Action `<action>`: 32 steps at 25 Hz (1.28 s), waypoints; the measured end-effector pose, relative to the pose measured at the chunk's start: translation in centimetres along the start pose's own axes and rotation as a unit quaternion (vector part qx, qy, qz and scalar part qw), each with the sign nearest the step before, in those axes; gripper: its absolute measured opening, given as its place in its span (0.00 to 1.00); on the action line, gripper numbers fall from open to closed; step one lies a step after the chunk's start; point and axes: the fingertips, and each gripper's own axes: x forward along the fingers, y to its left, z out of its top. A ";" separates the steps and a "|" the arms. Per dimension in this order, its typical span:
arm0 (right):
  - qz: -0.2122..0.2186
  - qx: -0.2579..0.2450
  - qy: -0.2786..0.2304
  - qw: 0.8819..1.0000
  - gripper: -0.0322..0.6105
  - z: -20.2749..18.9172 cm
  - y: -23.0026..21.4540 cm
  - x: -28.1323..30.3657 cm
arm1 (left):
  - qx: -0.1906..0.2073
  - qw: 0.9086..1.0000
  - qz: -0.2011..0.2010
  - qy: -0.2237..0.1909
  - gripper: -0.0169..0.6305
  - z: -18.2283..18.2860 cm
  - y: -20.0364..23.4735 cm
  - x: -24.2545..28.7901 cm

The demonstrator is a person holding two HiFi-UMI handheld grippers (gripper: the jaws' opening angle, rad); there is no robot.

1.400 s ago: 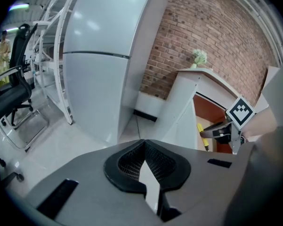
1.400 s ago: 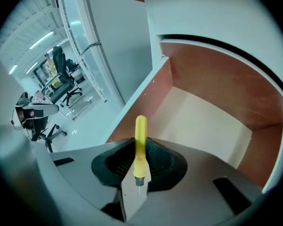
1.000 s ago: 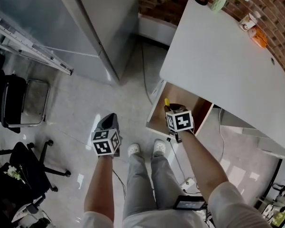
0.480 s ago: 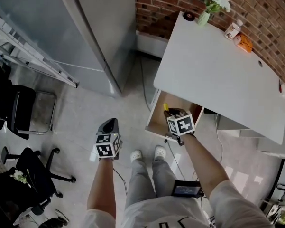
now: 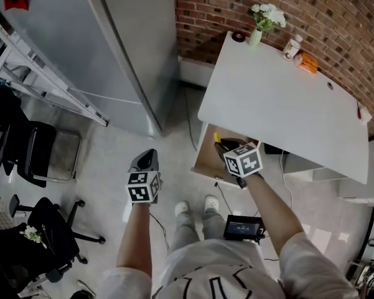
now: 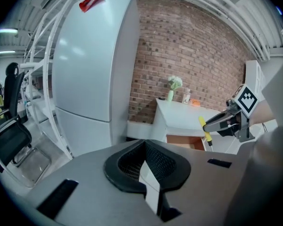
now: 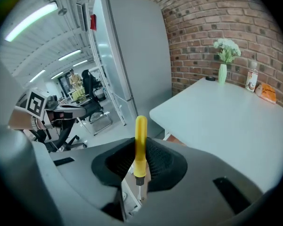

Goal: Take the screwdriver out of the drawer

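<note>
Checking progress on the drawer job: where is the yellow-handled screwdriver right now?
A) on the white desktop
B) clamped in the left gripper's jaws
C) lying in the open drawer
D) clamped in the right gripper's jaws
D: the right gripper view shows the screwdriver gripped between the jaws of the right gripper, while the left gripper has its jaws together on nothing.

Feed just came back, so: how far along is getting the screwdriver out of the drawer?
Done: the drawer is open and the right gripper has its jaws shut on the yellow screwdriver. In hand: it is held above the drawer. Left: carry it clear. The left gripper, jaws together, holds nothing.
</note>
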 end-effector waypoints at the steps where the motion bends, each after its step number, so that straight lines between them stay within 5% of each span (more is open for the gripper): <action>1: 0.003 -0.006 -0.012 1.000 0.16 0.9 0.0 -0.8 | 0.005 1.000 -0.002 -0.007 0.04 0.8 -0.2 -0.2; 13: 0.004 -0.036 -0.126 0.991 0.16 7.4 1.2 -9.8 | 0.048 0.995 -0.012 -0.091 0.04 8.1 -2.5 -4.6; 23: -0.031 -0.100 -0.216 0.971 0.16 11.6 3.7 -15.9 | 0.075 0.983 0.006 -0.168 0.04 13.6 -2.9 -9.6; 32: -0.060 -0.098 -0.294 0.949 0.16 13.6 5.0 -20.8 | 0.089 0.970 0.010 -0.225 0.04 17.8 -4.0 -12.4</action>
